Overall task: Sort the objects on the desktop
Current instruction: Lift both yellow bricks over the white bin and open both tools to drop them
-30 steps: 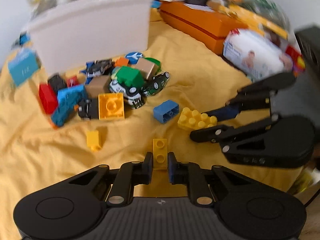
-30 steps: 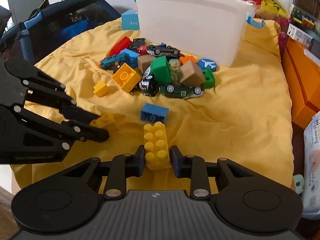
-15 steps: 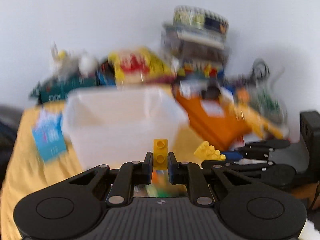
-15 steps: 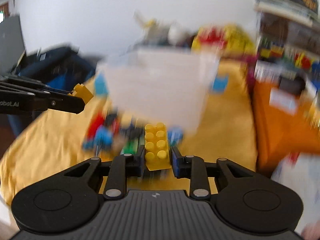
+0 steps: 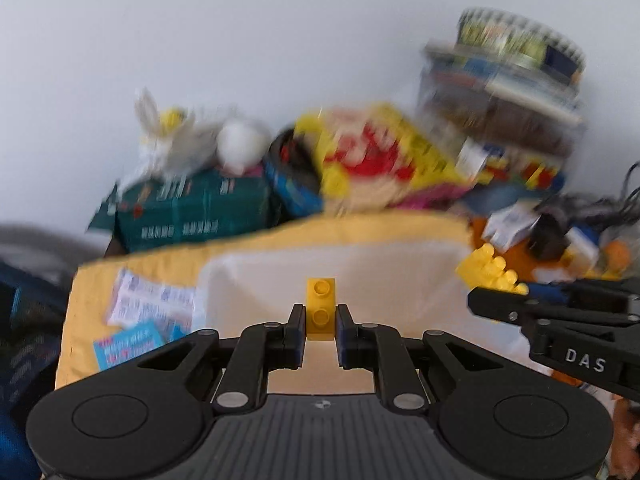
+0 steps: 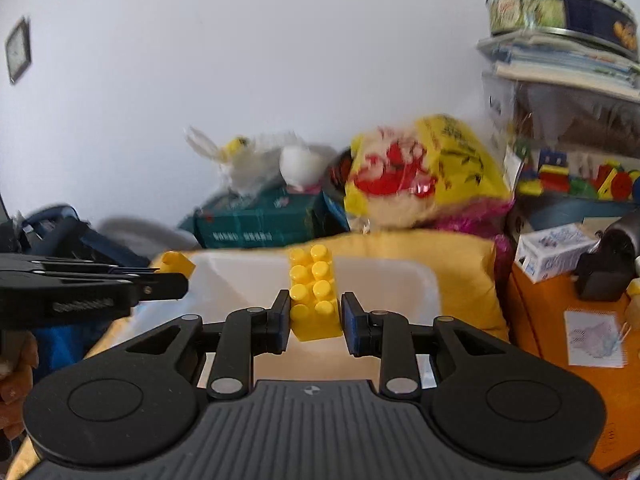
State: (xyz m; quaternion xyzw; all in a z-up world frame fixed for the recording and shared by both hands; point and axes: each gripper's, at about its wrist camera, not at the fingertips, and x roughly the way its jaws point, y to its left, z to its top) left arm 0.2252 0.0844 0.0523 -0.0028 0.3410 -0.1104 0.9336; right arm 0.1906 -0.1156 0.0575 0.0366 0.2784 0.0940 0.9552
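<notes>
My left gripper (image 5: 320,316) is shut on a small yellow two-stud brick (image 5: 320,304), held upright over the open white bin (image 5: 380,272). To its right, my right gripper (image 5: 476,304) carries a wider yellow brick (image 5: 486,268) near the bin's right rim. In the right wrist view that wide brick (image 6: 314,280) stands slightly tilted between the pads of the right gripper (image 6: 315,312), whose jaws are opening; the brick is still between them above the bin (image 6: 240,276). The left gripper (image 6: 182,280) with its small brick (image 6: 174,262) reaches in from the left.
The bin stands on a yellow cloth (image 6: 460,272). Behind it lie a green box (image 6: 260,220), a yellow and red bag (image 6: 420,176) and a white plush toy (image 6: 296,164). An orange box (image 6: 552,320) and stacked shelves (image 6: 560,80) are at the right. A hand (image 6: 16,376) shows at the left edge.
Both grippers lifted their yellow bricks off the cloth and carried them up and forward over the white bin. The toy pile has dropped out of view.
</notes>
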